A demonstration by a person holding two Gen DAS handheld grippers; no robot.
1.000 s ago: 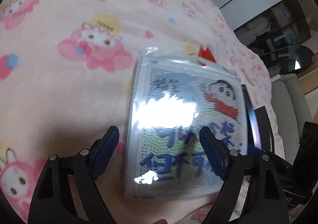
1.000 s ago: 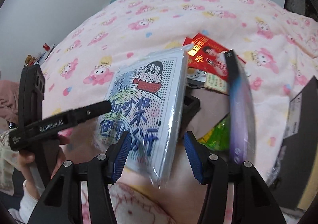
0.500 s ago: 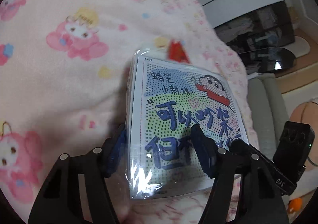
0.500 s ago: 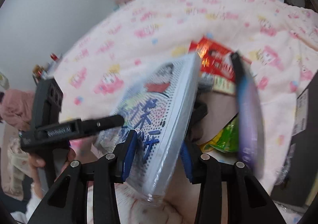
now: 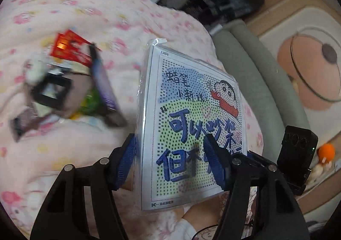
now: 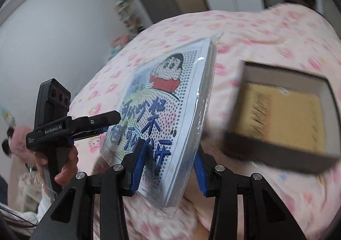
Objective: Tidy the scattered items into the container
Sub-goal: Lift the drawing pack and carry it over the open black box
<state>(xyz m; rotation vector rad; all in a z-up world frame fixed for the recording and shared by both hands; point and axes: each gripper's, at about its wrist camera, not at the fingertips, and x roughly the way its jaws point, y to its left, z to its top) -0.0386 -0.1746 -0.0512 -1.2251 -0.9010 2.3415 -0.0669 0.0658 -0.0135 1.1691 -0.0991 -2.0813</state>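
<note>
Where blur reigns — smeared clutter (image 5: 70,88)

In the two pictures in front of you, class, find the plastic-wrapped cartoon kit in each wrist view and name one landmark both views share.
Left wrist: cartoon kit right of centre, printed face to the camera, between the blue pads.
Right wrist: centre, edge-on and tilted, left of the open box.
Shared landmark: the pink patterned blanket behind it.
</note>
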